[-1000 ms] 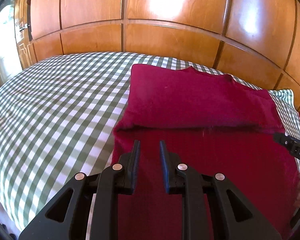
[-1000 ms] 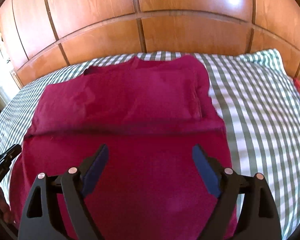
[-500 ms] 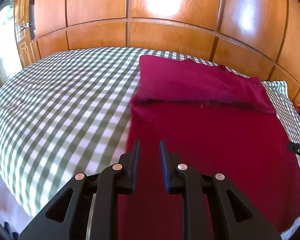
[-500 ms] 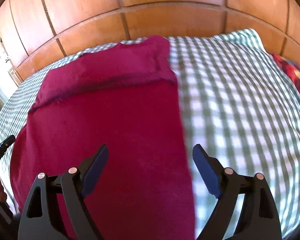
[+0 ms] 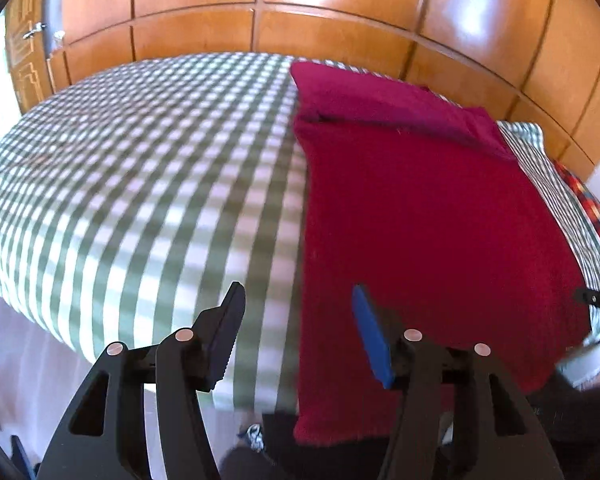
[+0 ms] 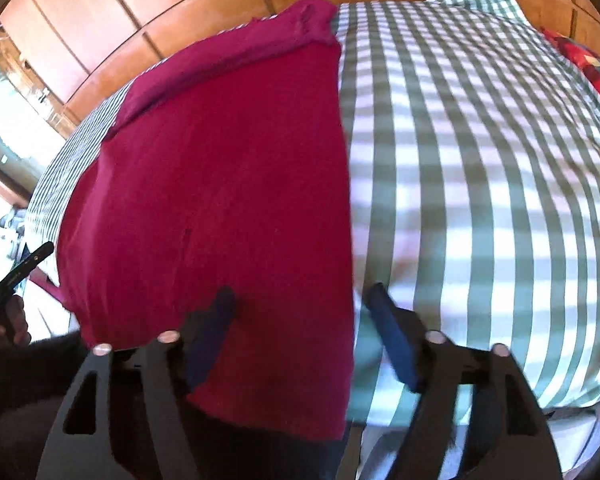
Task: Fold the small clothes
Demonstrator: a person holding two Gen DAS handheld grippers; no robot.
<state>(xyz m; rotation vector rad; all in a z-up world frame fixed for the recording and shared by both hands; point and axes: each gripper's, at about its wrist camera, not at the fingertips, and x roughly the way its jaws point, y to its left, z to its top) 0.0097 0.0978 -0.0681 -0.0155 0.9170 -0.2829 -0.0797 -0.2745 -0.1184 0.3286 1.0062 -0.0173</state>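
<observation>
The crimson garment (image 5: pixel 428 216) lies flat on the checked bed (image 5: pixel 148 184), far end already folded; left tongs (image 5: pixel 298 330) opening, right tongs (image 6: pixel 302 332) closing, each astride a near hem corner, gripping nothing; next, pinch both corners

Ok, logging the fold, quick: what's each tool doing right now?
Left tool: opening, astride the left edge of the red garment, nothing gripped.
Right tool: closing, astride its right edge, not yet pinching.
</observation>
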